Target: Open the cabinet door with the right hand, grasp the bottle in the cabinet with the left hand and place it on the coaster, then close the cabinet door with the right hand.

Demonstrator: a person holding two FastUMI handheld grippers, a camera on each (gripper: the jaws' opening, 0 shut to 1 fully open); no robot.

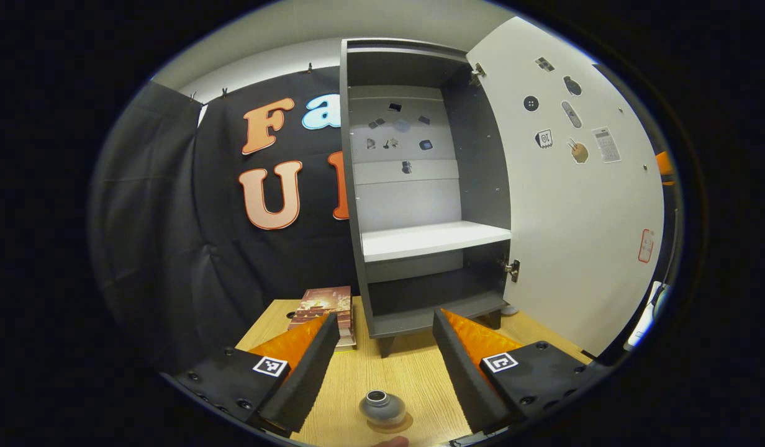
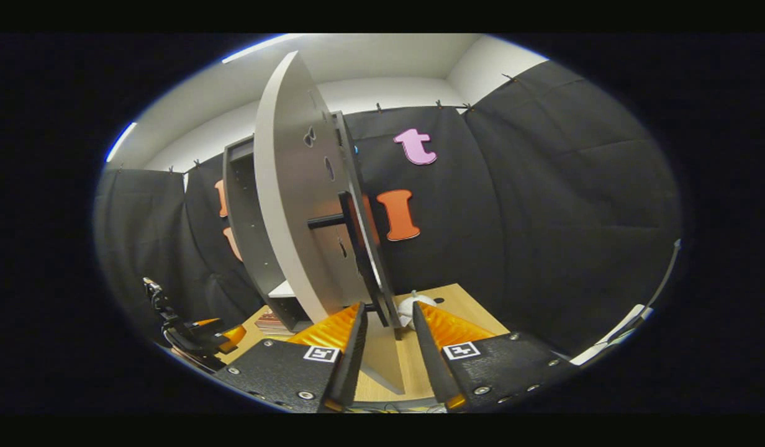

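We see a light wooden table (image 1: pixel 413 372) in a booth with black cloth walls (image 1: pixel 171 248) and a white ceiling. On the table stands a tall dark grey cabinet (image 1: pixel 420 186) with a white shelf (image 1: pixel 432 239) inside, and small stickers are on its pale back panel. Its big white door (image 1: pixel 569 198) is swung wide open to the right, and it has little stickers on the inside too. Beside the cabinet, on the left, lies a stack of books with a reddish cover (image 1: pixel 326 307). In the left gripper view, our left gripper (image 1: pixel 382 360) has its two fingers wide apart and holds nothing. Just below it, the small grey round bottle (image 1: pixel 381 406) stands upright on a brownish coaster (image 1: pixel 392 425) near the front edge of the table. In the right gripper view, our right gripper (image 2: pixel 385 338) has its fingers a narrow gap apart, one on each side of the open door's lower edge, near the thin black bar handle (image 2: pixel 351 248). We cannot tell if both fingers press on the door. A small white round thing (image 2: pixel 413 307) sits on the table behind the door. Far at the left of that view we see the other gripper.
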